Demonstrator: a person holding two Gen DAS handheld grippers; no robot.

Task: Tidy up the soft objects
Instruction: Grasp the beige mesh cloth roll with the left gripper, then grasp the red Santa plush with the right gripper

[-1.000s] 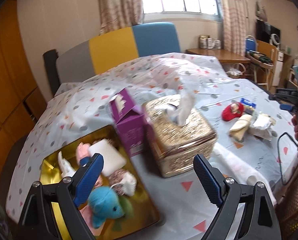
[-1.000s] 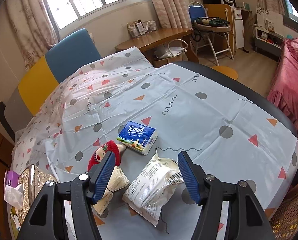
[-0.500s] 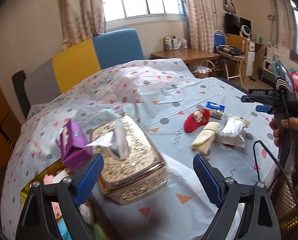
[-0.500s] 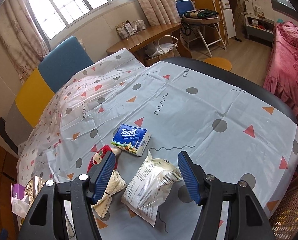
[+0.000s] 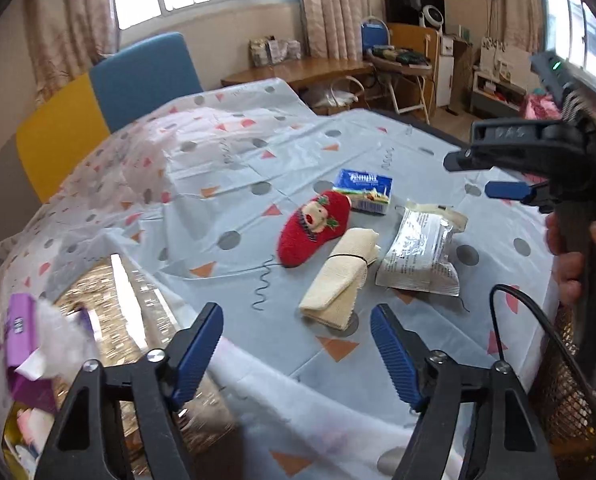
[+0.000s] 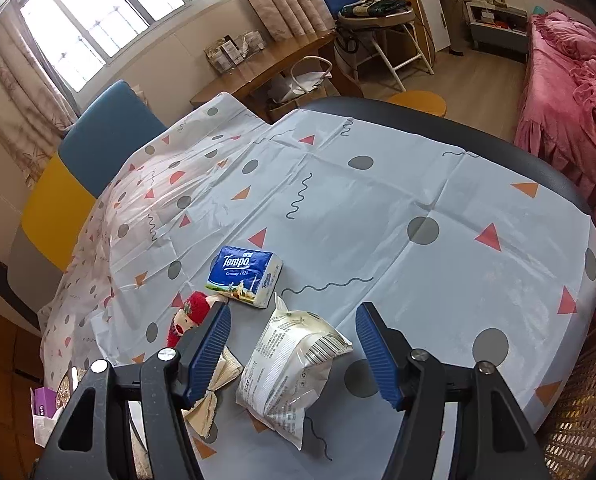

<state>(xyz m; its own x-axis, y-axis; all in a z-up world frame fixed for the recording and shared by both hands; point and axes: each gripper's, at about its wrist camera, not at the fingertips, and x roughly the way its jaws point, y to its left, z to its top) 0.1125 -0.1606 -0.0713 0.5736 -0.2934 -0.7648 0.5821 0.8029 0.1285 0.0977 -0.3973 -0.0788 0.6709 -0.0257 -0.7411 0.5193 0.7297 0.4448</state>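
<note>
We reach for next soft item. Left hand-held gripper (image 5: 296, 354) empty, closing, short of cloth roll (image 5: 340, 278); roll just beside sock (image 5: 314, 228) on worktop (image 5: 378, 148). Right hand-held gripper (image 6: 292, 350) apart, empty, over packet (image 6: 290, 364). Next: advance, straddle roll, clamp.

Black gripper frames (image 5: 478, 420), ribbed blue fingers (image 5: 196, 350), silver screws

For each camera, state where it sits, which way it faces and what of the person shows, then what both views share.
Left wrist: on the left gripper, jaws closing on nothing, angled down over the table at the red sock; the right gripper and its hand show at right.
Right wrist: on the right gripper, open, angled down at the snack packet; no hand shows.
Shared: sock, beige cloth, packet, tissue pack.
</note>
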